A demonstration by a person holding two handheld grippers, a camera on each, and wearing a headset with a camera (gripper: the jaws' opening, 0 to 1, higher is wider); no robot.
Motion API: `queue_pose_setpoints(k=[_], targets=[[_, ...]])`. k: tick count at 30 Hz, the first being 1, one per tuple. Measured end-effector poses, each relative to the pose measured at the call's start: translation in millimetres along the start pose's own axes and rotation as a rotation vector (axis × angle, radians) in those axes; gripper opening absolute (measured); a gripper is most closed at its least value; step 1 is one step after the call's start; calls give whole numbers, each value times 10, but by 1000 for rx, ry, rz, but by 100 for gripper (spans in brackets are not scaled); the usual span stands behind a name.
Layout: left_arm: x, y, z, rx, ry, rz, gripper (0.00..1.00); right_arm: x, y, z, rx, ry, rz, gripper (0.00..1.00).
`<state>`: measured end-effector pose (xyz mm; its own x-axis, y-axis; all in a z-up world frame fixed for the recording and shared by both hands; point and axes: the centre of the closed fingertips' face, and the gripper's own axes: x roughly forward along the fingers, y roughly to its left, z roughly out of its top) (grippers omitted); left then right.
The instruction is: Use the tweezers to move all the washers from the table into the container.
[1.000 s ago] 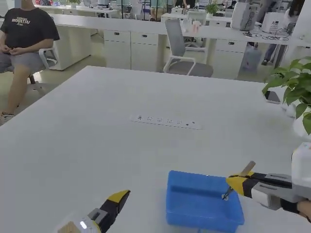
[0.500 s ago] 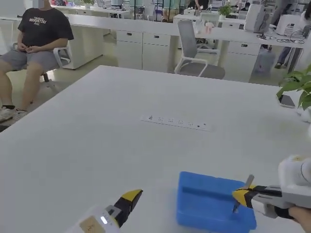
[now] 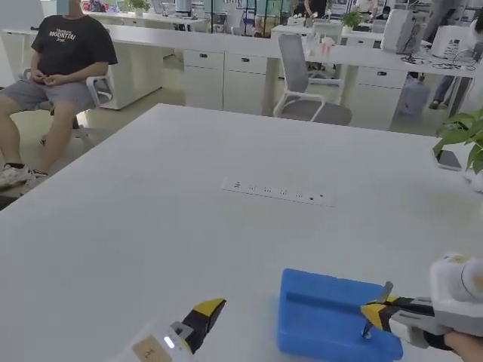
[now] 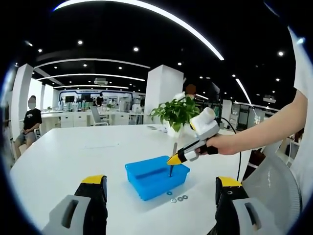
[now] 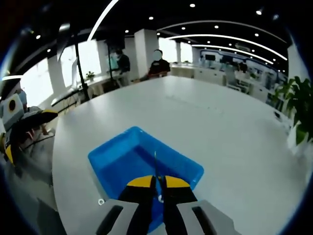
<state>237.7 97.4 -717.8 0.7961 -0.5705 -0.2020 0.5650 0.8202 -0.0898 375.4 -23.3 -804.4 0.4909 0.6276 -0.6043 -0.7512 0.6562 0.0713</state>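
At the far left, beyond the bench [image 3: 113,219], a seated person [image 3: 53,68] in a dark T-shirt sits on a chair.

Low in the head view, the left hand-held gripper [image 3: 202,317] pokes its yellow tip in over the white bench top. In its own view the two jaws stand spread wide apart with nothing between them.

Further back, near the middle of the bench, a white power strip [image 3: 275,192] lies flat.

To the right of the left hand-held gripper is the blue container [image 3: 324,309], a shallow rectangular tub resting on the bench. In the left gripper view, a few washers [image 4: 177,198] lie on the bench just beside the container's near wall, outside it. The right gripper view shows one more at the container's near-left corner.

The right hand-held gripper [image 3: 375,309] hovers over the container's right part, gripped by a hand [image 4: 217,144]. Its yellow-tipped jaws are pressed together, pinching the tweezers [image 4: 172,161]. The tweezers point downward, with their tips low over the inside of the container. Whether they carry a washer is too small to tell.

At the far right, a potted plant [image 3: 462,139] stands on the bench, well apart from the container.
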Motion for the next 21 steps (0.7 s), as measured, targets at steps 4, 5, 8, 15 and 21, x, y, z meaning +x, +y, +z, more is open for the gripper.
queue_pose_setpoints(k=[4,5,8,15,21], targets=[[0,-4,1,-2,2,2,94,-29,-2,37,1,-15,-3,4],[-2,1,-3,-3,2,2,94,-50,4,67,-1,-24,-5,4],[-2,-6,-2,-7,3,1,93,-123,51,166,-3,-51,-2,4],[4,-32,-9,-5,11,-5,93,-290,291,297,-22,-91,39,4],[6,-30,-30,-7,18,-10,92,-399,484,350,-25,-125,76,4]])
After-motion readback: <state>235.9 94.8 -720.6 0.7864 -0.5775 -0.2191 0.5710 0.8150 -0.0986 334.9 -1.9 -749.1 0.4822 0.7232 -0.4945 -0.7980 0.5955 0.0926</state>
